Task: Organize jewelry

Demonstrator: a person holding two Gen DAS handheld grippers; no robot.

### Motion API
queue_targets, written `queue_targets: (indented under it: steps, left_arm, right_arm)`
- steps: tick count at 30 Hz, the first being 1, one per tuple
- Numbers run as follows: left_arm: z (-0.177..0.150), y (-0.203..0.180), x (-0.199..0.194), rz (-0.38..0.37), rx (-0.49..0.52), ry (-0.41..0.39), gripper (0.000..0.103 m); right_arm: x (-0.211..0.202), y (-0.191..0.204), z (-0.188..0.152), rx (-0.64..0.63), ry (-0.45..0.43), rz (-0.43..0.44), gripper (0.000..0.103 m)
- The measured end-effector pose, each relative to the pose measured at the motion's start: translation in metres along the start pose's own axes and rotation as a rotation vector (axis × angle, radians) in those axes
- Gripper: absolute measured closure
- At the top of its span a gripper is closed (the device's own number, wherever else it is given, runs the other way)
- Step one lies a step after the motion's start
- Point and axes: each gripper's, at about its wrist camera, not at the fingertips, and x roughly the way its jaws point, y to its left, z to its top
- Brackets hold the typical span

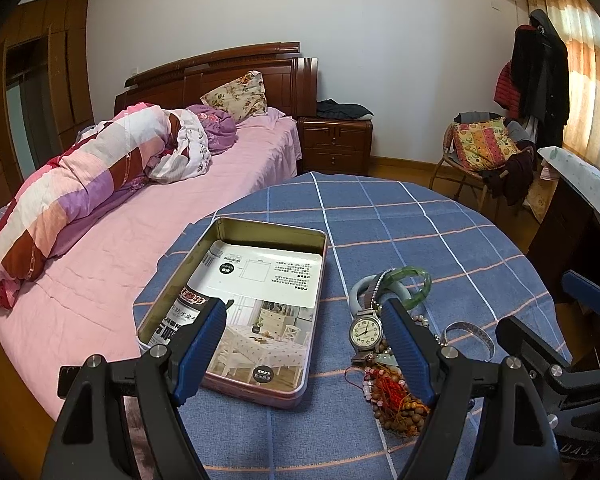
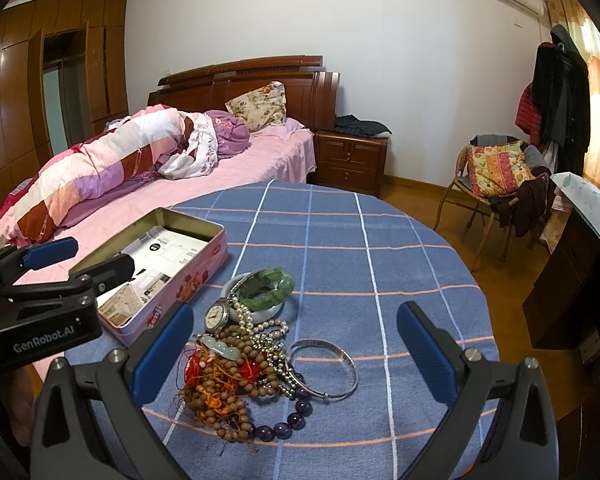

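A: What is taking up the most room?

B: The bed point(image 1: 204, 184) is lying along the left with a rolled quilt point(image 2: 100, 168) on it. In front of it the round worktop point(image 2: 380, 264) is wearing a blue checked cloth.

A: And on the worktop?

B: An open tin box point(image 1: 236, 304) is sitting at the left, lined with a printed sheet and holding no jewelry. Just right of it a heap of jewelry point(image 2: 256, 356) is lying on the cloth, outside the box.

A: What is making up the heap?

B: A green bangle point(image 2: 266, 286) is resting on a pale bangle point(image 1: 360, 290) at the far end. A silver bangle point(image 2: 324, 368) is lying at the right edge. Wooden beads point(image 2: 220, 404) with red and orange cord are piling up at the near side, beside dark purple beads point(image 2: 296, 412) and a pearl strand point(image 2: 260, 332). A wristwatch point(image 1: 366, 332) is lying face up on the box side.

A: How are the tongs standing?

B: The left tongs point(image 1: 304, 320) are gaping wide, gripping nothing, one finger over the box and the other over the heap. The right tongs point(image 2: 296, 328) are spreading wide too, empty, hovering with the heap between the fingers.
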Motion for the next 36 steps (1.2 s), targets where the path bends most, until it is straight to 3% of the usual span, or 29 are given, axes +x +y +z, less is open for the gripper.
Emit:
queue_targets:
  steps: [36]
  left_arm:
    - [0.0005, 0.0028, 0.0008, 0.004, 0.000, 0.004, 0.023]
  right_arm:
    - [0.0033, 0.0063, -0.0034, -0.012, 0.009, 0.002, 0.000]
